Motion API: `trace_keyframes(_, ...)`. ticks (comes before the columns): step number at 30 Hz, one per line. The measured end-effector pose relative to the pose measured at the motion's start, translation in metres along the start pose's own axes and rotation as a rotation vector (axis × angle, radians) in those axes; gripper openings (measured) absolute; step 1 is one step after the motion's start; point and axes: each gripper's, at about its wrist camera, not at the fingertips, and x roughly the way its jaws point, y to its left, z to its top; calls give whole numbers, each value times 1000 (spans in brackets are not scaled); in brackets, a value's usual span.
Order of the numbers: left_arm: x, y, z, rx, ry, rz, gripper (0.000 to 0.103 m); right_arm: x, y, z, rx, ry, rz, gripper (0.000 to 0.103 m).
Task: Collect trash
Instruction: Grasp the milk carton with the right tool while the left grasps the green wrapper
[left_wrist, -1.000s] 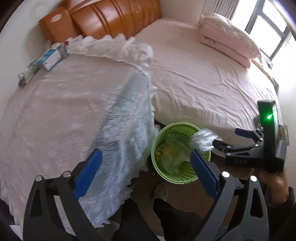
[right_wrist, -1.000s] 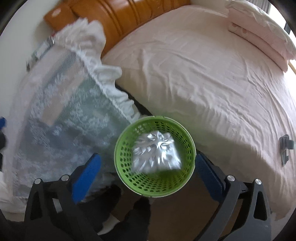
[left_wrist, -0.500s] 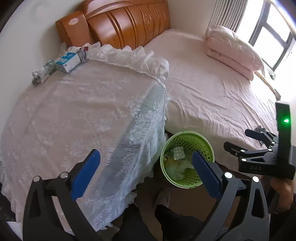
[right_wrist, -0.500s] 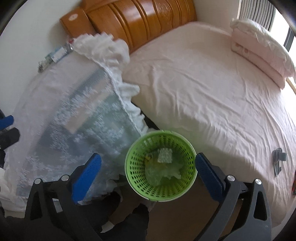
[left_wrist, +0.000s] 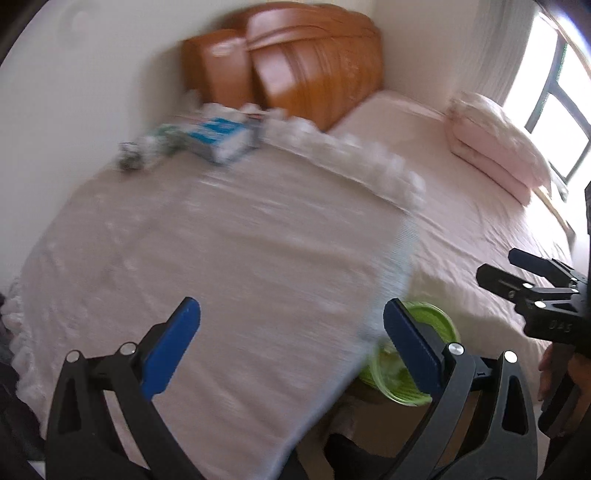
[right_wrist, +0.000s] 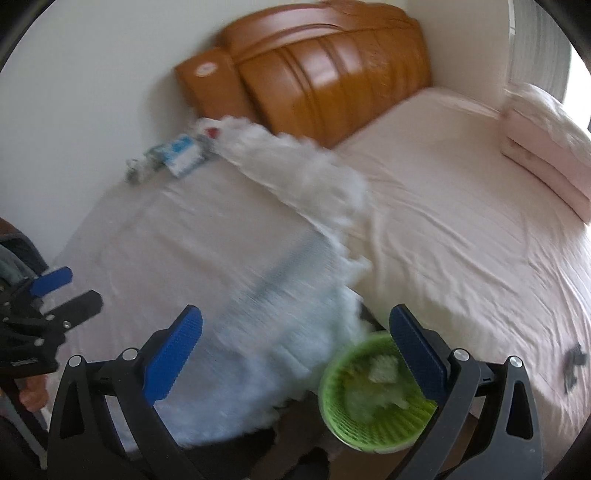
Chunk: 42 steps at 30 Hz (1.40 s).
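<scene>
A green plastic basket (right_wrist: 373, 398) stands on the floor between the lace-covered table and the bed, with wrappers inside; it also shows in the left wrist view (left_wrist: 406, 369). A blue-and-white carton (left_wrist: 221, 136) and a crumpled wrapper (left_wrist: 136, 155) lie at the table's far edge, also in the right wrist view as carton (right_wrist: 183, 155) and wrapper (right_wrist: 136, 171). My left gripper (left_wrist: 291, 347) is open and empty above the table. My right gripper (right_wrist: 295, 350) is open and empty above the table's edge and the basket.
A white lace cloth covers the table (left_wrist: 221, 258). A pink bed (right_wrist: 461, 240) with a folded quilt (right_wrist: 546, 147) is on the right. An orange wooden headboard (right_wrist: 325, 81) stands at the back wall. A small dark object (right_wrist: 572, 363) lies on the bed.
The silver wrapper dropped from my right gripper into the basket. Both grippers have since lifted and swung up toward the far end of the table; the view is motion-blurred.
</scene>
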Motion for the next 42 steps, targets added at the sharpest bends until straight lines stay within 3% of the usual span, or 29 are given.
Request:
trace_keyframes(5, 17, 78, 24, -30, -32, 92, 95, 51, 70, 50, -81, 8, 81, 101)
trace_keyframes(14, 52, 189, 52, -127, -23, 183, 95, 150, 194, 155, -377, 42, 159, 100)
trace_keyframes(19, 62, 223, 62, -162, -20, 192, 95, 220, 232, 210, -514, 123, 82, 100)
trace_keyframes(23, 71, 238, 70, -180, -13, 175, 95, 266, 245, 231, -544, 203, 24, 100)
trace_keyframes(26, 78, 242, 77, -174, -17, 165, 95, 285, 250, 231, -581, 252, -3, 82)
trace_keyframes(27, 82, 242, 80, -166, -20, 162, 95, 289, 251, 230, -587, 268, -8, 70)
trace_keyframes(29, 87, 239, 88, -140, -29, 153, 95, 294, 250, 229, -588, 297, -1, 67)
trace_keyframes(32, 94, 234, 102, -88, -51, 143, 95, 285, 247, 230, -575, 274, 21, 67)
trace_keyframes(37, 118, 224, 140, -2, -79, 112, 95, 229, 227, 238, -469, 162, 91, 67)
trace_keyframes(41, 156, 204, 179, 116, -95, 139, 95, 154, 186, 232, -340, 53, 169, 67)
trace_keyframes(42, 168, 200, 187, 138, -89, 152, 95, 154, 186, 232, -340, 53, 169, 67)
